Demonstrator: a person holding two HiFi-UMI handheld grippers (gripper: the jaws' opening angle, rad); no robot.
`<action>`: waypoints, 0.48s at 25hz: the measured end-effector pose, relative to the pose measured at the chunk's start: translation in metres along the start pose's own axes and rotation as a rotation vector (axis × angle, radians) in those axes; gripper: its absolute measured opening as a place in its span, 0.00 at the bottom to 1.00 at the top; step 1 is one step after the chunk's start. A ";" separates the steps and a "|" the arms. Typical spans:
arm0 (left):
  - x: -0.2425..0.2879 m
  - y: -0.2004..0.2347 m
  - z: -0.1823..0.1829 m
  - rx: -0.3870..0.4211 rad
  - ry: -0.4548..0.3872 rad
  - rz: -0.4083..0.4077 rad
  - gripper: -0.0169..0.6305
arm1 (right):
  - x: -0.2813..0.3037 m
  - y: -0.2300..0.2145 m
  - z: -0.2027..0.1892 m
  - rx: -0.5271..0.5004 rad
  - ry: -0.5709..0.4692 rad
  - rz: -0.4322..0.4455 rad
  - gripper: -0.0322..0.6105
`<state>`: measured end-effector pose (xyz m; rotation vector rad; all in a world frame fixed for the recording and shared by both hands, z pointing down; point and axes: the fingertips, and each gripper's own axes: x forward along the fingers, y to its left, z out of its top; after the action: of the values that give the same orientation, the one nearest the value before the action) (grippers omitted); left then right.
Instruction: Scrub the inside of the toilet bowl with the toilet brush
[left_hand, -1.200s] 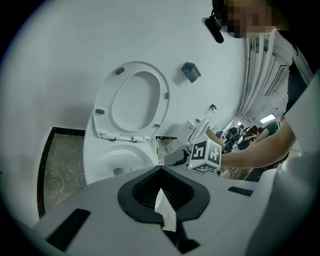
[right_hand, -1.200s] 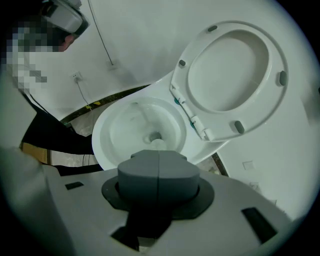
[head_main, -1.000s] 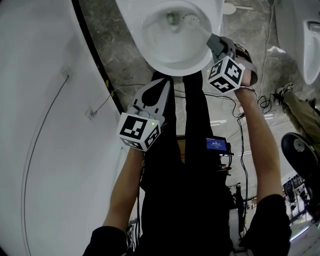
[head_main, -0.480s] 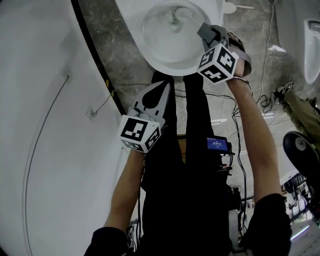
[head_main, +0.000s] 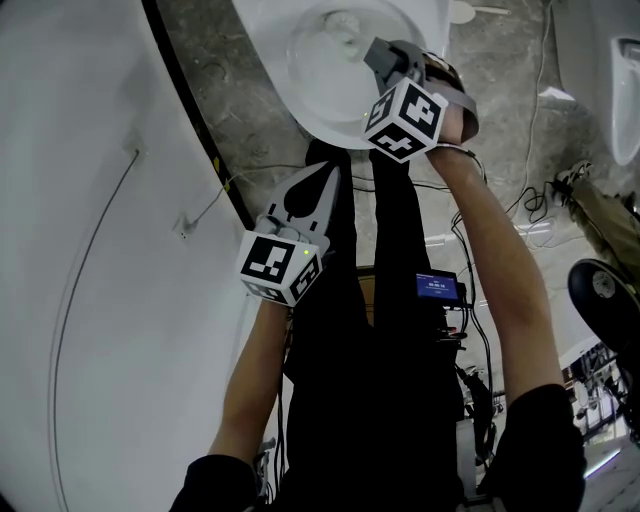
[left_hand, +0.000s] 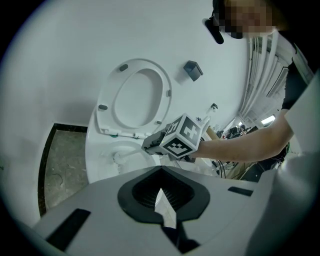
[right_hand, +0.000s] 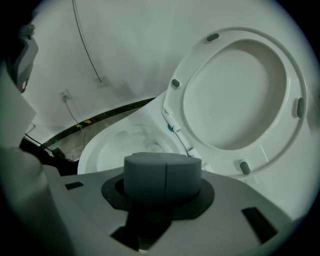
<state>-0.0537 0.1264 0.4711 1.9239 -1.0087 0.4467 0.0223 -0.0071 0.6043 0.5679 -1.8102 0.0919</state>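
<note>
scrubbing under way inside the bowl

the right gripper (head_main: 384, 52) is clamped on the slim white toilet brush (left_hand: 126, 154), whose bristle head sits down inside the toilet bowl (head_main: 312, 112). the scrub looks mid-course; how much of the bowl is already covered i cannot tell. the left gripper (head_main: 324, 178) hangs apart, jaws together on nothing. the bowl is glossy oval ceramic; the raised seat (right_hand: 272, 149) is a smooth plastic ring with grey bumpers; the floor (head_main: 250, 95) is mottled stone.
</note>
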 end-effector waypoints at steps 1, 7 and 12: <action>0.000 0.000 0.000 0.000 0.001 0.000 0.04 | 0.001 0.003 0.003 -0.007 -0.006 0.002 0.29; 0.001 0.004 0.004 0.004 -0.003 0.003 0.04 | 0.010 0.019 0.009 -0.025 -0.028 0.018 0.30; 0.003 0.002 0.007 0.012 -0.004 0.001 0.04 | 0.017 0.028 0.007 -0.033 -0.023 0.028 0.29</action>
<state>-0.0542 0.1186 0.4705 1.9358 -1.0116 0.4507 0.0006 0.0094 0.6234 0.5219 -1.8396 0.0747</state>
